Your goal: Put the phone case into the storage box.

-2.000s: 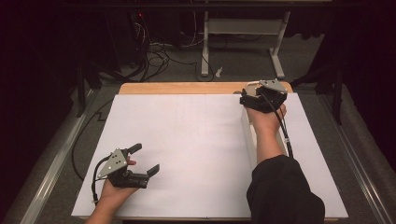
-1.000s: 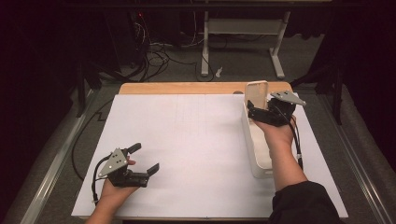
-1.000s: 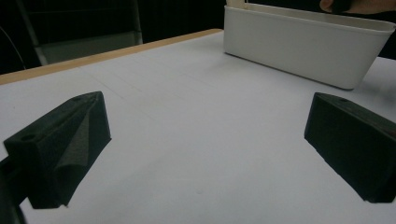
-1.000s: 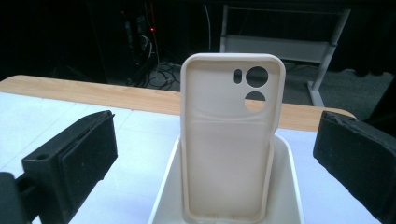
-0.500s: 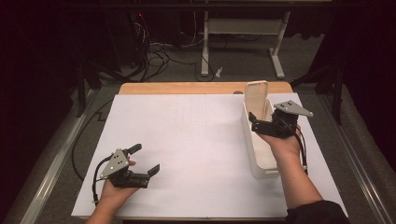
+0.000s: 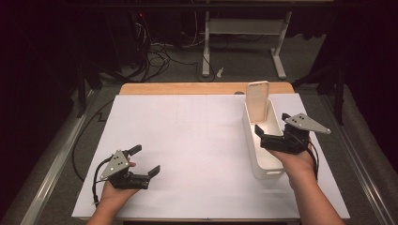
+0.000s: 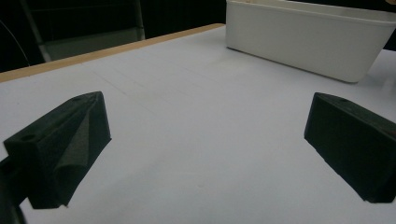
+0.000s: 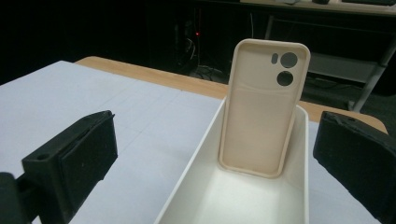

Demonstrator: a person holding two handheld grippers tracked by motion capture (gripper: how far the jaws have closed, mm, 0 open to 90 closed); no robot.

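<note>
A long white bin (image 6: 265, 165) lies lengthwise on the right side of the white table sheet. A cream phone case (image 6: 257, 101) stands upright inside it, leaning on the far end wall. My right gripper (image 6: 271, 123) hovers open over the bin's middle, apart from the case, with nothing between its jaws. In the right gripper view the phone case (image 8: 261, 116) shows its camera cut-outs, and the bin (image 8: 192, 179) runs toward it. My left gripper (image 6: 146, 160) rests open at the front left, empty. The left gripper view has the bin (image 7: 308, 44) far ahead to the right.
The white sheet (image 6: 187, 140) covers a wooden table whose far edge (image 6: 187, 88) shows as a tan strip. Beyond it are a dark floor with cables (image 6: 159, 51) and a metal desk frame (image 6: 244, 28). A rail (image 6: 56, 164) runs along the left.
My right gripper has drawn back from the bin's far end toward the person, leaving the phone case standing in the bin. The left gripper has stayed put.
</note>
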